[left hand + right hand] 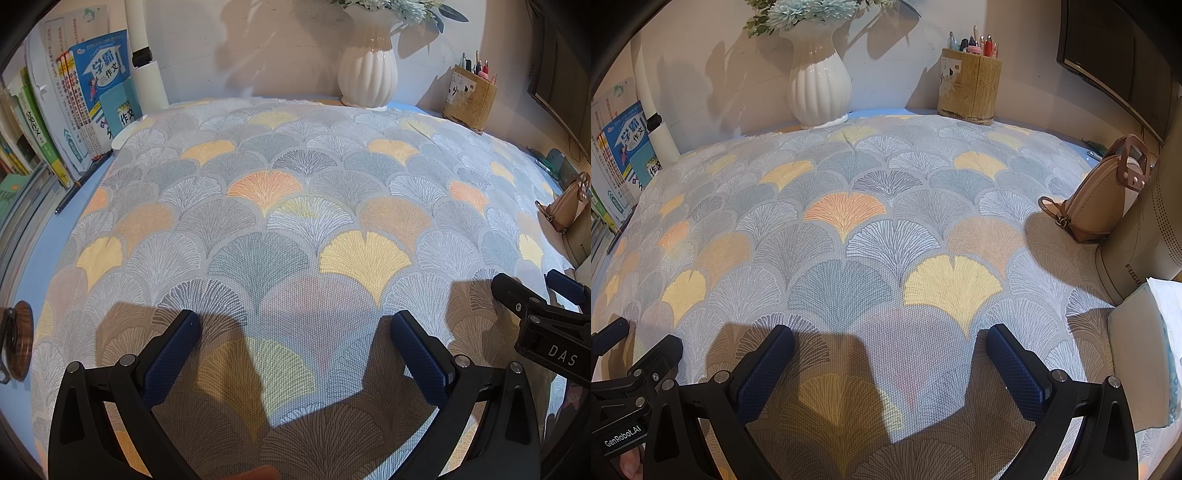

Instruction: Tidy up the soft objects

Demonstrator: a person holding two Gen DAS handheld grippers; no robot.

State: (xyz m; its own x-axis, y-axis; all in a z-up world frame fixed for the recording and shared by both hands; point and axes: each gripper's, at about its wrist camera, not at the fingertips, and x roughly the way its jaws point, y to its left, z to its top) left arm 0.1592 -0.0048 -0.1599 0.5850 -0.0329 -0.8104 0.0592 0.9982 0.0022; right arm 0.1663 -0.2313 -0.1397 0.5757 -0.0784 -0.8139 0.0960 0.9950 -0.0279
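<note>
1. Landmark: white ribbed vase [367,70] holding pale blue flowers [801,11], standing against the back wall.
2. Task item: a cloth [295,206] printed with grey, yellow and orange fan-leaf shapes lies spread over the blue tabletop [51,243]. Its far edge reaches the foot of the vase; from there it runs toward both cameras and fills most of each view.
3. Left gripper [295,325]: tongs spread wide, blue pads [173,354] well apart, nothing between them. It sits over the cloth's near part, on the camera side of the vase. Whether the tips touch the fabric cannot be told.
4. Right gripper [890,343]: tongs also spread wide, holding nothing, likewise over the near part of the cloth, just beside the left gripper. Contact with the fabric cannot be told.
5. Both grippers throw dark shadows on the cloth directly ahead of their fingers.
6. Right of the vase, also by the wall: a wooden pen holder [969,88] with pens, at the cloth's far edge.
7. Further right of the vase, nearer the cameras: a small tan bag [1104,195] resting on the cloth and leaning on a beige appliance [1137,243].
8. Left of the vase: a white lamp post [144,55], then upright books [99,85].
</note>
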